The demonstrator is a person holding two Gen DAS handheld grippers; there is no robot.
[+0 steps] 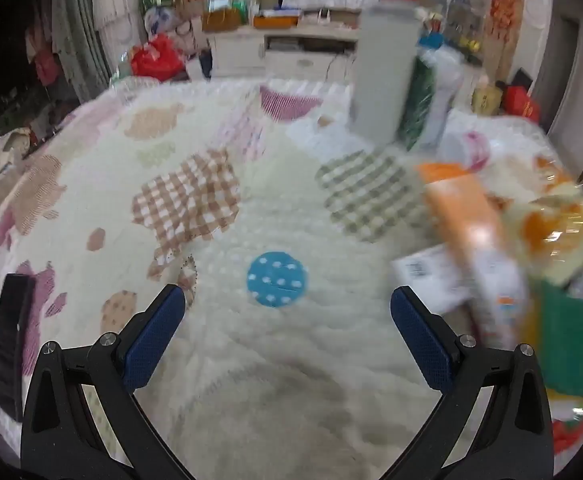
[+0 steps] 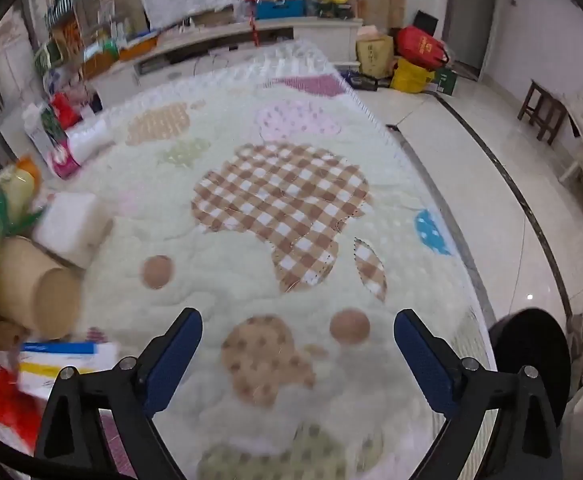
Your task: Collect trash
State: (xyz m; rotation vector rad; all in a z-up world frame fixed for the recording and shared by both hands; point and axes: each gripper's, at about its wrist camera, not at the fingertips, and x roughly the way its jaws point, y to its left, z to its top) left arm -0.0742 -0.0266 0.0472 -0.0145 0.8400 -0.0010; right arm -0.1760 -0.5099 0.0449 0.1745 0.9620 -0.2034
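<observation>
My left gripper [image 1: 287, 300] is open and empty over a cream patchwork blanket [image 1: 219, 216]. To its right lies a blurred pile of trash: an orange carton [image 1: 471, 232], a white packet [image 1: 427, 276], a clear yellow-orange wrapper [image 1: 555, 232] and a green bag [image 1: 571, 340]. My right gripper [image 2: 297, 322] is open and empty over the same blanket [image 2: 291, 184]. To its left lie a brown paper cup [image 2: 35, 288] on its side, a white box [image 2: 67, 224], a blue-yellow-white packet [image 2: 67, 360] and red wrapping [image 2: 7, 404].
A tall grey bin [image 1: 387, 68] stands at the blanket's far edge. A black flat object [image 1: 11, 340] lies at the left. A black round object [image 2: 531, 360] stands by the blanket's right edge. Tiled floor [image 2: 471, 152] lies beyond, with a stool [image 2: 543, 112] and bags [image 2: 411, 60].
</observation>
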